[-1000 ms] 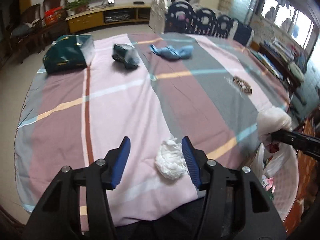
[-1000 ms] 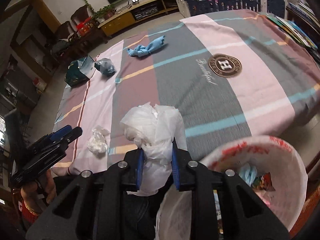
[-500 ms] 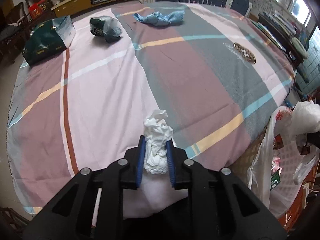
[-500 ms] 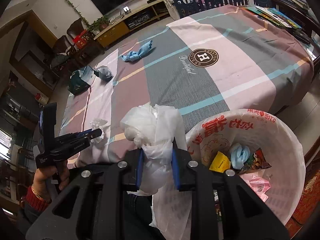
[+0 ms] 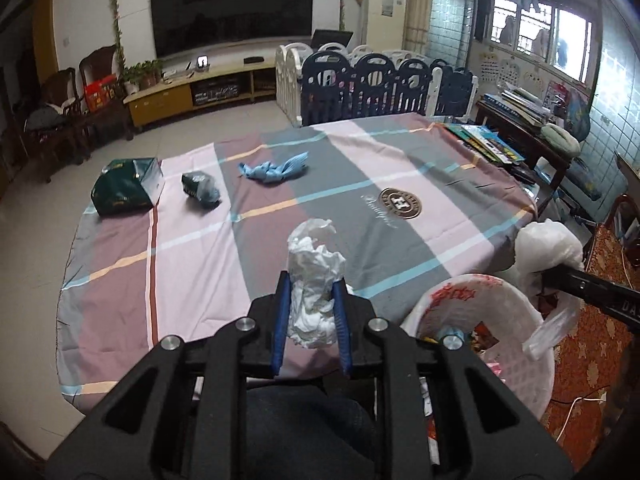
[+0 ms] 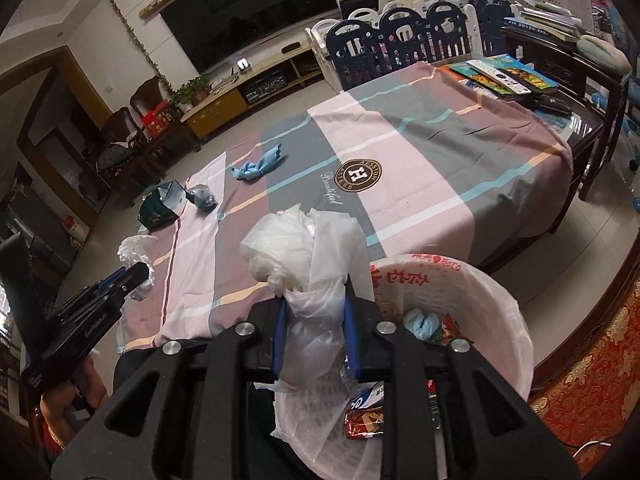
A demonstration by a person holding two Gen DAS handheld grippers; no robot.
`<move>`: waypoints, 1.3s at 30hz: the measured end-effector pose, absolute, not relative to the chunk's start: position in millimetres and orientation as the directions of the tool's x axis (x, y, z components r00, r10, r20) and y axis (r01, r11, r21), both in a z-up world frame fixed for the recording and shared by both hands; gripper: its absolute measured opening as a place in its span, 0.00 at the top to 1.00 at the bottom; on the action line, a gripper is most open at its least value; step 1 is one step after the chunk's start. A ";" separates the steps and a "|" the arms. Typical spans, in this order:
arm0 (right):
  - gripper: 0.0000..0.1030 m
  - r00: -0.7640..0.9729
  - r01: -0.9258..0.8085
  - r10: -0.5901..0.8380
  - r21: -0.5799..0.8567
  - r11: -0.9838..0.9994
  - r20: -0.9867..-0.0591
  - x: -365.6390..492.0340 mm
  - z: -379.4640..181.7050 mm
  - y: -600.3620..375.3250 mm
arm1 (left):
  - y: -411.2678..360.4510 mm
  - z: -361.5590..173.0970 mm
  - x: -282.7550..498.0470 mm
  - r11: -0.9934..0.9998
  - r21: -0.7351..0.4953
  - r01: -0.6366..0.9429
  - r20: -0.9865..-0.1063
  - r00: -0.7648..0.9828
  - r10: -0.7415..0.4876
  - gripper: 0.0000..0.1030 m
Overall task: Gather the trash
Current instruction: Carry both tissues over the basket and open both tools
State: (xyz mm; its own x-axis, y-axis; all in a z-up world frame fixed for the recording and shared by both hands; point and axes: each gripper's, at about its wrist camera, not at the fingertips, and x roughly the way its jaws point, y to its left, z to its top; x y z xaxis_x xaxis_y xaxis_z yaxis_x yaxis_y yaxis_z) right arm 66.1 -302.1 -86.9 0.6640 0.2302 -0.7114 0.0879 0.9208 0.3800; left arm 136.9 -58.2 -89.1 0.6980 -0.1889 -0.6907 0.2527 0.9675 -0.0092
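My left gripper (image 5: 311, 284) is shut on a crumpled white tissue wad (image 5: 314, 276), held in the air above the near edge of the table. My right gripper (image 6: 314, 286) is shut on a crumpled clear plastic bag (image 6: 308, 256), held just left of the white bin (image 6: 500, 304). The bin (image 5: 532, 320) is lined with a printed bag and holds wrappers. In the right wrist view the left gripper (image 6: 136, 272) shows at the left with the tissue (image 6: 134, 250) in it. On the far left of the table lie a green bag (image 5: 126, 192), a small dark wrapped bundle (image 5: 200, 188) and a blue cloth (image 5: 274, 170).
A striped cloth (image 5: 400, 168) covers the round table. Books (image 5: 484, 142) lie at its far right edge, with a dark side table (image 5: 520, 136) behind. A playpen fence (image 5: 380, 80) stands beyond the table. A red patterned rug (image 6: 592, 380) is under the bin.
My left gripper closed on the tissue wad and lifted it off the table. My right gripper rose with the plastic bag, and the bin came closer below it.
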 end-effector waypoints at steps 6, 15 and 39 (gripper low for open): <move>0.76 0.702 0.111 0.188 0.367 0.924 -0.687 36.9 -71.5 -331.8 | -89.6 -73.4 102.0 0.953 -0.081 0.291 -0.682 0.681 -0.266 0.79; 0.76 0.726 0.152 0.169 0.395 0.906 -0.667 12.1 -68.2 -363.9 | -128.6 -68.6 74.3 0.925 -0.044 0.377 -0.679 0.669 -0.304 0.79; 0.73 0.483 0.209 0.225 0.361 0.909 -0.846 34.8 -150.3 -334.6 | -142.9 -81.2 68.4 0.906 -0.039 0.422 -0.700 0.635 -0.327 0.79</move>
